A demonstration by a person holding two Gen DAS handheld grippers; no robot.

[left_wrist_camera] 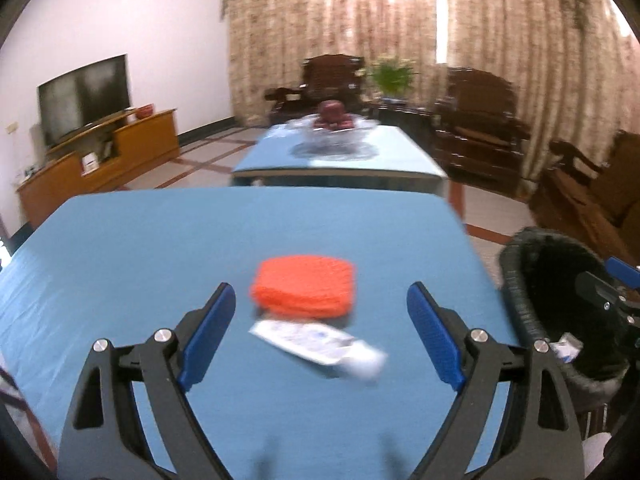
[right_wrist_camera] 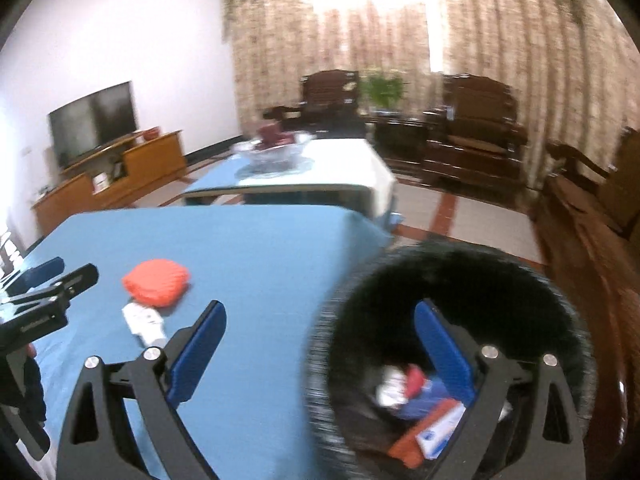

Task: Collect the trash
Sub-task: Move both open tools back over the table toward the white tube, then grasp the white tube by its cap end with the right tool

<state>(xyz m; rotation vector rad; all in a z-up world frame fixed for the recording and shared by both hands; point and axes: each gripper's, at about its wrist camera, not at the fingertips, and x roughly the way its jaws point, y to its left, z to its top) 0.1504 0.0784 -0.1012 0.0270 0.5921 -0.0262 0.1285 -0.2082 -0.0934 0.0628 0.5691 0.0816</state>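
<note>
With both the left gripper (left_wrist_camera: 320, 336) and right gripper (right_wrist_camera: 320, 350) spread wide and empty, a hasty pinch could skid the flat white printed wrapper (left_wrist_camera: 318, 347), lying mid-table against the orange knitted pad (left_wrist_camera: 304, 285), short of the black woven bin (right_wrist_camera: 460, 320) off the blue-clothed table's (left_wrist_camera: 160, 248) right edge.

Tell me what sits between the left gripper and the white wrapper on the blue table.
Nothing visible does. The left gripper is open, and the white wrapper lies flat on the blue table in line between its fingers. The orange pad lies just beyond the wrapper, not in front of it. The black bin stands off the table's right edge.
</note>
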